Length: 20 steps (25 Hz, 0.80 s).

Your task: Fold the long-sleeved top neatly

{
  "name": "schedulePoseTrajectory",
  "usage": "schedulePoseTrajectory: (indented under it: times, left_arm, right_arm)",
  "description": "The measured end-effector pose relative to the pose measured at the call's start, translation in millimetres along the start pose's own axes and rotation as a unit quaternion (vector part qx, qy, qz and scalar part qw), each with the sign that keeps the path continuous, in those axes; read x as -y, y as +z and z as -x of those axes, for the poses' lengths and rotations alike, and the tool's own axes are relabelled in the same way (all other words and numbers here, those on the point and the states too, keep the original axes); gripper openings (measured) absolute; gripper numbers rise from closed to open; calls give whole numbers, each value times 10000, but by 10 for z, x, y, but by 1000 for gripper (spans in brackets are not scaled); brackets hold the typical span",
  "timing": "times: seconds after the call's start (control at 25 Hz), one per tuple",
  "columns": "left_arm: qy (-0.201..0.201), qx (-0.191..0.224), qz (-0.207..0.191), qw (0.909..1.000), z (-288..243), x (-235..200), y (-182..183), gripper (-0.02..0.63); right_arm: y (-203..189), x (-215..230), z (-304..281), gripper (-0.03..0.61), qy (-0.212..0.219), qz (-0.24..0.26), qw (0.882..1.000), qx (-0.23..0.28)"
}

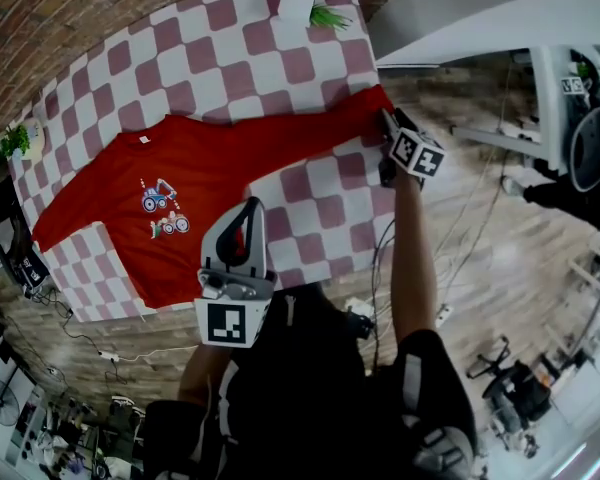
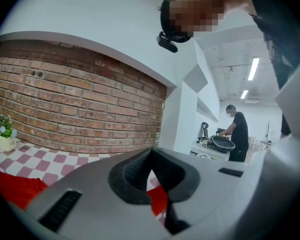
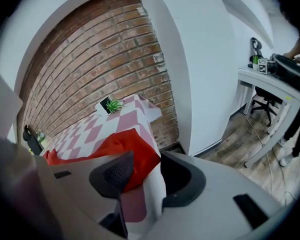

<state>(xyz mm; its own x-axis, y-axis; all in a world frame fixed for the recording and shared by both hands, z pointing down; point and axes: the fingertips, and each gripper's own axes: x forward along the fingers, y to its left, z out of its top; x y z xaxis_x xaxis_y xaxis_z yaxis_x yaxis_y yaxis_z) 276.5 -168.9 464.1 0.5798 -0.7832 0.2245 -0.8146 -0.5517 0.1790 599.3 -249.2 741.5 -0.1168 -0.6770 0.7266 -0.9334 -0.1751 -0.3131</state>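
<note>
A: Where's the top?

B: The top (image 1: pixel 180 183) lies flat, print up, across the table (image 1: pixel 300 63). One sleeve (image 1: pixel 320 128) runs to the table's right edge. The other reaches the left edge.

A: And the grippers?

B: The right gripper (image 3: pixel 142 166) is at that right cuff. Its jaws are apart with the cuff just under them, not pinched. The left gripper (image 2: pixel 151 156) is clenched, pads meeting, near the hem. I see no cloth caught in them.

A: Room to move?

B: There are bare checks between the hem and the right sleeve. There are more beyond the collar, up to a plant (image 1: pixel 328 15). Past the right edge, the table drops to wood floor (image 1: pixel 500 238).
</note>
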Motion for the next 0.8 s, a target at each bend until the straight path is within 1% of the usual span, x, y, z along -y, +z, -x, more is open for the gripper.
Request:
schedulePoseTrajectory:
  times: [0.16, 0.24, 0.48, 0.64, 0.8]
  left_arm:
    - [-28, -14, -16, 10000, 10, 20, -9, 5]
    - [-45, 0, -25, 10000, 21, 30, 1, 5]
    - [-18, 19, -46, 10000, 122, 42, 40, 5]
    - [51, 129, -38, 9999, 256, 64, 139, 5]
    - [124, 310, -17, 9994, 454, 121, 263, 5]
  right_arm:
    - [-17, -13, 9, 72, -109, 176, 9998, 27]
    - [-8, -20, 21, 42, -182, 263, 9995, 57]
    - [106, -102, 198, 28, -228, 410, 9984, 327]
    - [168, -247, 404, 28, -134, 494, 9971, 555]
    - [275, -445, 652, 26, -27, 775, 9937, 813]
